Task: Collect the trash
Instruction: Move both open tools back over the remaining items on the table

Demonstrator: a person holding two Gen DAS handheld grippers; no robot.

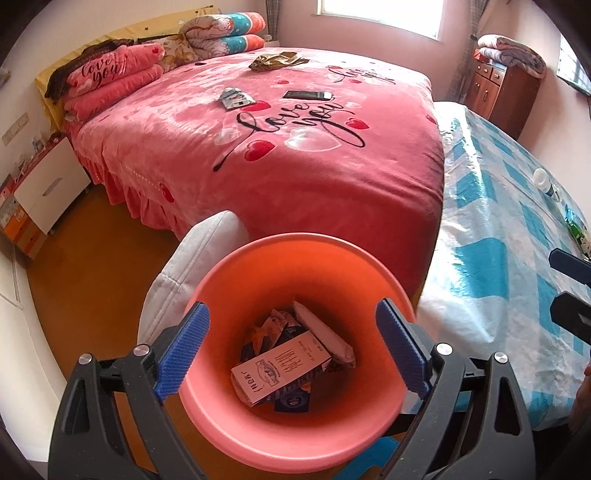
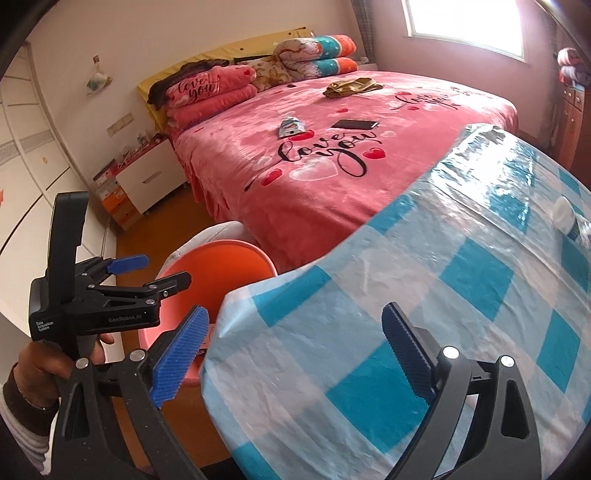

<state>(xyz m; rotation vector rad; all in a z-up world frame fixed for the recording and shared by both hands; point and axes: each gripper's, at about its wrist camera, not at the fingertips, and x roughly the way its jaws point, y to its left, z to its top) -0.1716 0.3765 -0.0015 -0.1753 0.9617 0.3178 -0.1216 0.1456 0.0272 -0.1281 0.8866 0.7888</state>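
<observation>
right gripper (image 2: pixel 293 350) jaws wide apart, empty, above the blue-checked table cover (image 2: pixel 424 295); left gripper (image 2: pixel 168 275) held by a hand (image 2: pixel 44 365) beside the orange bin (image 2: pixel 229 258); pink bed (image 2: pixel 332 177) beyond.

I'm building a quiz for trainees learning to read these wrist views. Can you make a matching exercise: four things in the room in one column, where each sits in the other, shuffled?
Things
1. carton
2. phone
3. white-capped bottle
4. folded quilts

Places
A. on the checked blue-and-white cover
B. at the head of the bed, near the window
C. inside the orange bin
D. flat on the pink blanket, above the "love you" lettering

Pairs: 1-C, 2-D, 3-A, 4-B
</observation>
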